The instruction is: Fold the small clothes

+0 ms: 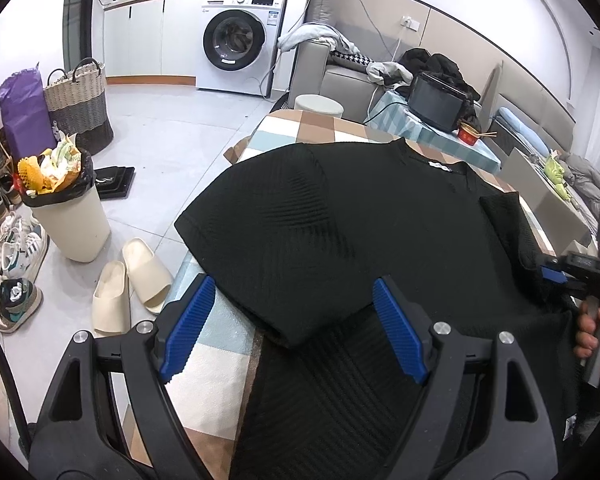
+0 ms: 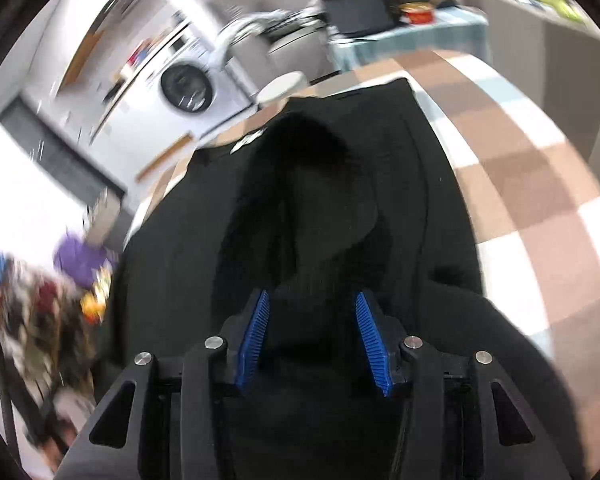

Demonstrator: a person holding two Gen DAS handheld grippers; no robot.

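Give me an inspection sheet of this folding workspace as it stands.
Surface: checked tablecloth, mostly covered.
Job's things: black knit top spread flat, one sleeve folded inward.
Clutter: nothing seen on the cloth besides the top.
Grippers: left gripper open, hovering over the top's near edge; right gripper partly open, black fabric between its pads, grip unclear.
Cables: cord from wall socket toward the sofa.
Surroundings: washing machine, overfull bin, slippers, shoes on the floor.

Black grippers (image 1: 292,328), ribbed blue pads (image 2: 254,336)
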